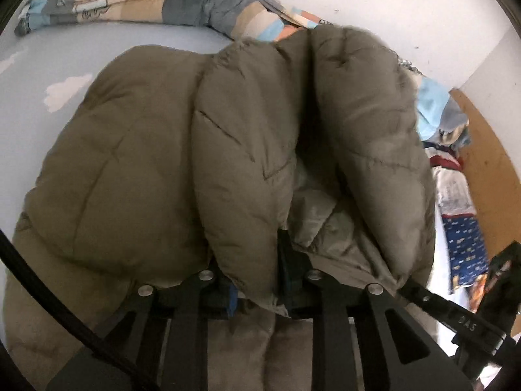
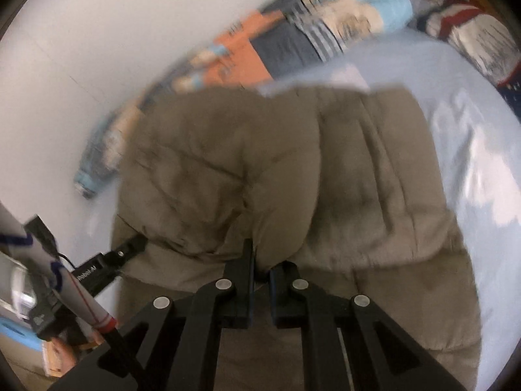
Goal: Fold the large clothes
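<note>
- While the jacket lies bunched on the sheet, my left gripper is clamped on a puffy fold of it, the padding bulging out between and above the two black fingers.
- That pinched fold rises straight ahead of the left camera as a thick olive ridge; a second ridge stands just to its right, with a dark crease and paler lining between them.
- My right gripper is closed too, its jaws nearly together, nipping a thin seam edge of the jacket where the cloth puckers into a point.
- From the right camera the jacket spreads wide and fairly flat beyond the fingers, quilted panels running away from me (this view is blurred, so finer stitching is hard to make out).
- The left gripper shows at the left edge of the right view, its tip tucked against the jacket's side.
- The right gripper's arm shows in turn at the lower right of the left view.
- A patterned blanket in blue, grey, cream and orange lies crumpled along the wall behind the jacket.
- More folded cloth is piled at the right end of the bed, beside an orange board.
- The sheet is pale blue with white cloud shapes.
</note>
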